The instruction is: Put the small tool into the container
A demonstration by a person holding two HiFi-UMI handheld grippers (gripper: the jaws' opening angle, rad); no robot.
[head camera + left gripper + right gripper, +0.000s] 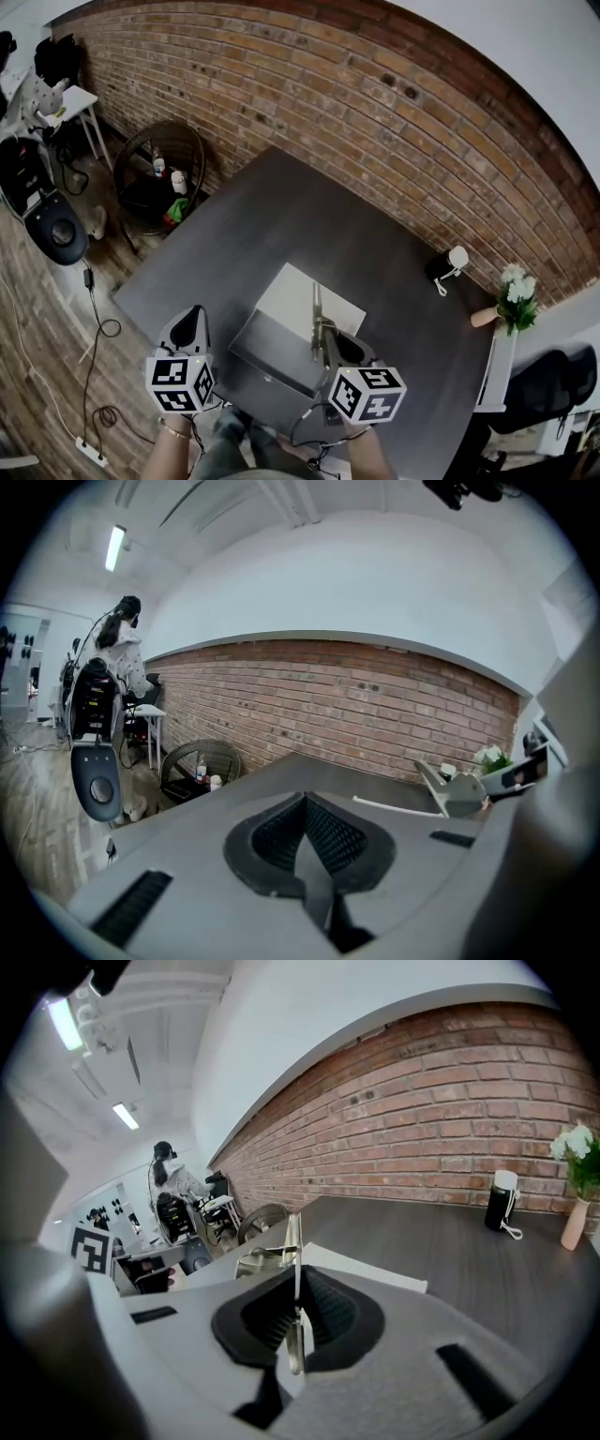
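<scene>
Grey container (274,361) sat on the dark table (319,220), at the edge nearest the person. A pale flat panel (295,295) met its far side; whether the two were joined could not be told. All positions below are relative to that container.

- Far left, off the table: a wicker chair (159,173) stood on the floor by the brick wall (375,112), with a few small bottles on its seat.
- Just left: the left gripper (302,803) was held beside the container, apart from it. Its own view showed the ribbed pads (333,832) brought together at the tips with nothing between them.
- Over the container's right part: the small tool (317,309), a thin metal piece, was not inside. It was pinched edge-on in the right gripper (296,1274), whose jaws were closed tight on it. The shaft stuck out past the fingertips towards the pale panel. In the head view it overlapped the container's far rim and the panel. No view showed how high it sat above them.
- Well to the right and further back: a black cylinder with a white top (448,264) stood upright on the table.
- Furthest right: a vase of white flowers (514,298) stood at the table's edge.
</scene>
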